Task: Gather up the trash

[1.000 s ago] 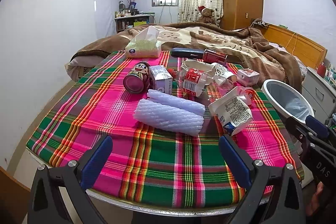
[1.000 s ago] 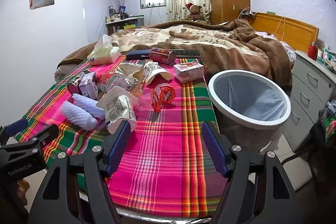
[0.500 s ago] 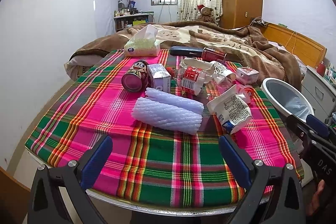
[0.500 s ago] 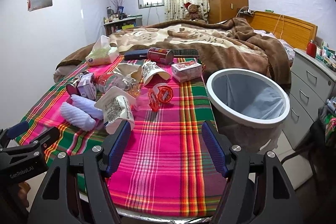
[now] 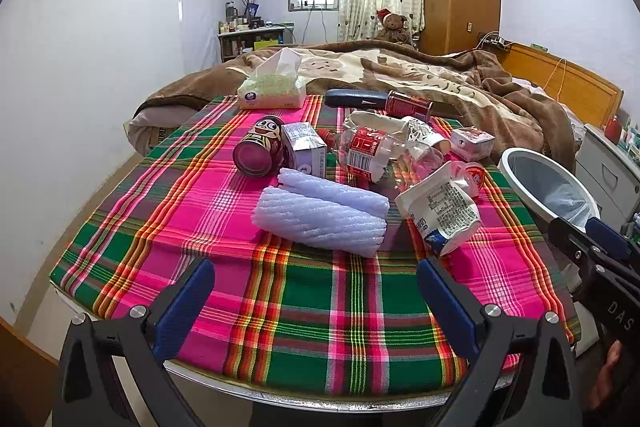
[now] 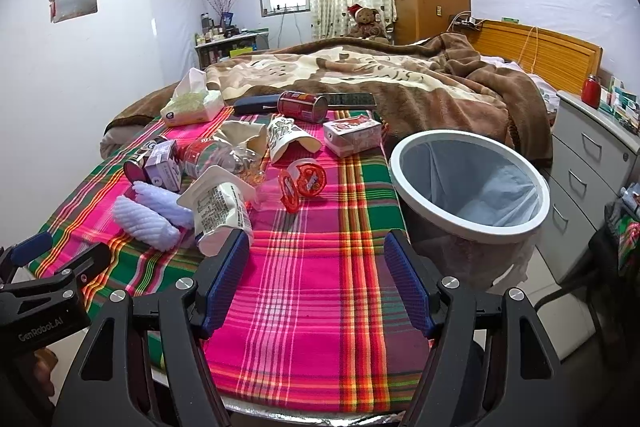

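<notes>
Both claws spread and empty, I'd pinch the light, squashy foam roll (image 5: 320, 223) (12 o'clock) mid-length.

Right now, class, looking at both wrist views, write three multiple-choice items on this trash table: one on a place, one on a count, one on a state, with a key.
1. Where does the bin stand?
A. beside the table's right edge
B. on the bed
C. under the window

2. How many purple foam rolls lie on the tablecloth?
A. one
B. two
C. four

3. How is the right claw?
A. shut on a can
B. shut on nothing
C. open, holding nothing

Key: 1 A, its white rim sits just off the plaid cloth's right side. 2 B, two rolls lie side by side. 3 C, its blue pads stand wide apart over bare cloth; the left claw is open too.
</notes>
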Demonstrator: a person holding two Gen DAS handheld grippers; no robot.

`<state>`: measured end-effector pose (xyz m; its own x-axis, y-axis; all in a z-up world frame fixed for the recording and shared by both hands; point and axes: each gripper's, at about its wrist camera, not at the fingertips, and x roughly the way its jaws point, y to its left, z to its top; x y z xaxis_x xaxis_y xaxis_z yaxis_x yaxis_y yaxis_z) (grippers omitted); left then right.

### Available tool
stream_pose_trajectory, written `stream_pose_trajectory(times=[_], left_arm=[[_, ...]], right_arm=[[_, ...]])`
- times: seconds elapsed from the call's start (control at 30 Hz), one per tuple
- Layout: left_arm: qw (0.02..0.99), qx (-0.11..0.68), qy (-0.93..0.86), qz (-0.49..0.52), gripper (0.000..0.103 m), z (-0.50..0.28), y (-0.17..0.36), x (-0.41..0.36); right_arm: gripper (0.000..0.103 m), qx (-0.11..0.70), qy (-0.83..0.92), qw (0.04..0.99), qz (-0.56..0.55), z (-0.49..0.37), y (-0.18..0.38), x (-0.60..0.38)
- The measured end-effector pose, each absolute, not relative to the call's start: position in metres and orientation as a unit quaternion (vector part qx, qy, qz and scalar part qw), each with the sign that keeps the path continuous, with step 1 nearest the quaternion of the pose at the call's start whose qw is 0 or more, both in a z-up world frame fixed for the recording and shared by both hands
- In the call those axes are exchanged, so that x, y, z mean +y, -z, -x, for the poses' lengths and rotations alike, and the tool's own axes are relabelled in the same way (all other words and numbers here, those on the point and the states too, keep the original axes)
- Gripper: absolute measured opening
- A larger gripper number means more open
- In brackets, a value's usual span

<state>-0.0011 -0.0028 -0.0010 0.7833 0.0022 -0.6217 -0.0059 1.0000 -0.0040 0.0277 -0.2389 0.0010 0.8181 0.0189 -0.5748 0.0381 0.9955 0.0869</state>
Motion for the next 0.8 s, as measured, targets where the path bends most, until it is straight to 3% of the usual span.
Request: stream_pose_trajectory(times=[0.8], left_arm=[[0.944, 0.33, -0.004, 0.003, 0.102, 0.0005, -0.0002, -0.0002]], right_arm=[[0.071, 0.302, 0.006, 0.952, -0.047, -0.0275, -0.0014, -0.2404]])
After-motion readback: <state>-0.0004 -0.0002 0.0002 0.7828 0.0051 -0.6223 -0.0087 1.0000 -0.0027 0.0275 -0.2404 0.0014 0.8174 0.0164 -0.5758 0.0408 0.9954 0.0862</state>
